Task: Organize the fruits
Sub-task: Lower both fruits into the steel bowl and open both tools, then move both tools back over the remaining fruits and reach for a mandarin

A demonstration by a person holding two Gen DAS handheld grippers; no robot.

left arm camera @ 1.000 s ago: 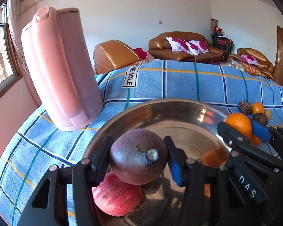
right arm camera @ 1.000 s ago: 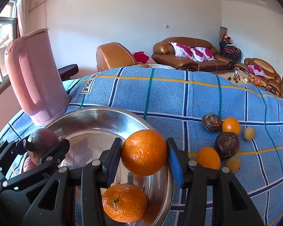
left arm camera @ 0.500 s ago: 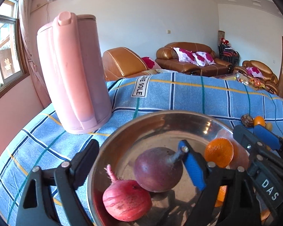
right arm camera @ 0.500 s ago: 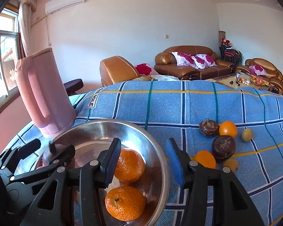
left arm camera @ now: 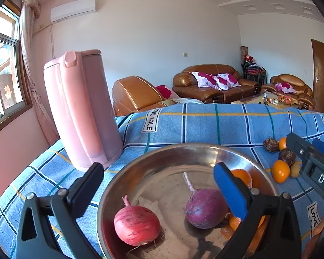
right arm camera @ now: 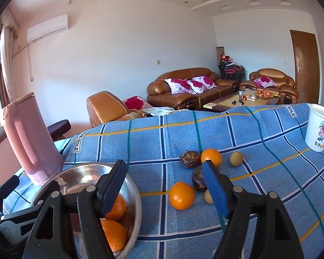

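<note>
A steel bowl on the blue checked cloth holds a red round fruit, a purple one and two oranges. My left gripper is open and empty above the bowl. My right gripper is open and empty, to the right of the bowl. Loose on the cloth are an orange, a second orange, two dark wrinkled fruits and two small yellowish fruits.
A tall pink kettle stands left of the bowl. A white cartoon cup stands at the far right of the cloth. Sofas and a coffee table are beyond the cloth's far edge.
Both grippers opened and dropped their fruit into the bowl: the left the purple fruit, the right an orange. Both then drew back and up, the right one swinging right toward the loose fruit.
</note>
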